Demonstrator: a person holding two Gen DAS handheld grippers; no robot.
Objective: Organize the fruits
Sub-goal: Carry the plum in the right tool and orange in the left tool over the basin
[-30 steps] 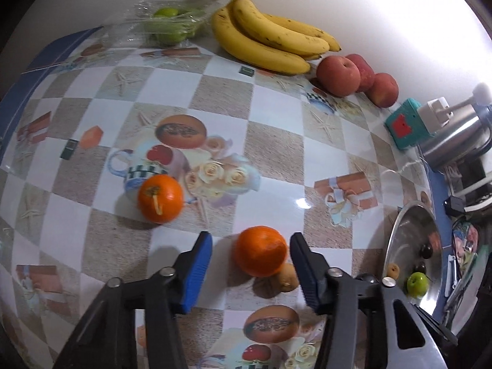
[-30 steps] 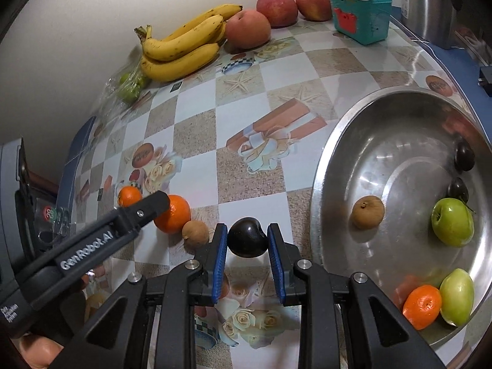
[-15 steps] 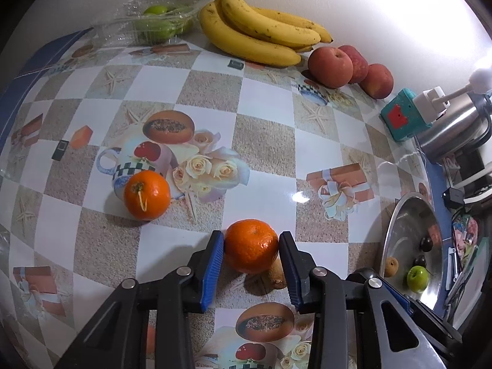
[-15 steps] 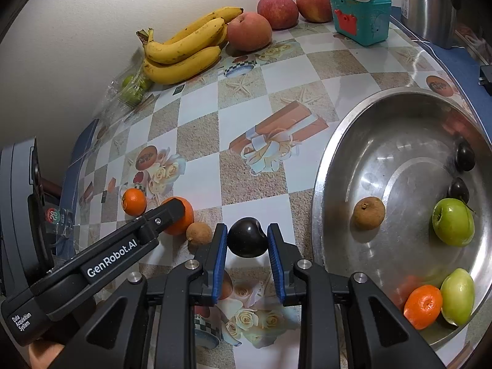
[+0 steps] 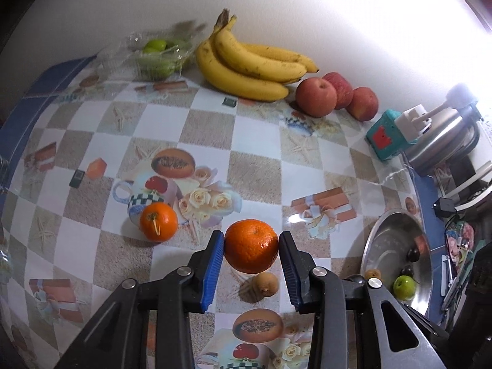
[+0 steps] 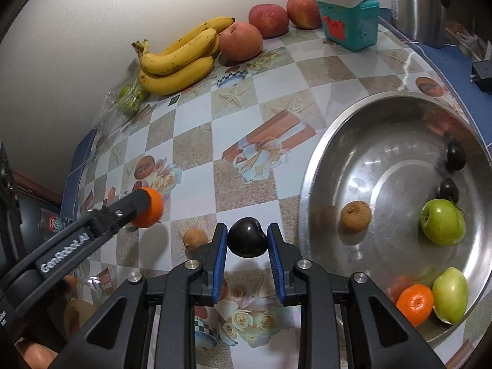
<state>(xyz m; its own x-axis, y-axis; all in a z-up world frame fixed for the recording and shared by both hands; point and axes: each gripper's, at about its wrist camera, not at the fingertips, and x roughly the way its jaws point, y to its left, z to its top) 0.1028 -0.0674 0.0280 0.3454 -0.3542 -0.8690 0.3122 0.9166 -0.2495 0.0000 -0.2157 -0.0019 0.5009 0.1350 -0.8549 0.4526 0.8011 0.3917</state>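
Note:
My left gripper [image 5: 251,247] is shut on an orange [image 5: 251,246] and holds it just above the tablecloth; it also shows in the right wrist view [image 6: 147,206]. My right gripper [image 6: 247,241] is shut on a dark plum [image 6: 247,237], held above the table left of the steel bowl [image 6: 319,160]. The bowl holds a brown fruit [image 6: 355,216], green fruits [image 6: 442,221], a small orange [image 6: 415,303] and dark plums [image 6: 455,156]. A second orange [image 5: 158,222] and a small brown fruit [image 5: 266,283] lie on the table.
Bananas [image 5: 249,64], three red apples [image 5: 316,97] and a clear pack of green fruit [image 5: 153,55] sit along the back wall. A teal box [image 5: 387,138] and a steel kettle [image 5: 442,141] stand at the right. The bowl [image 5: 384,230] is at the table's right edge.
My left gripper closed on the orange and lifted it off the table. My right gripper stays shut on the plum, nearly still.

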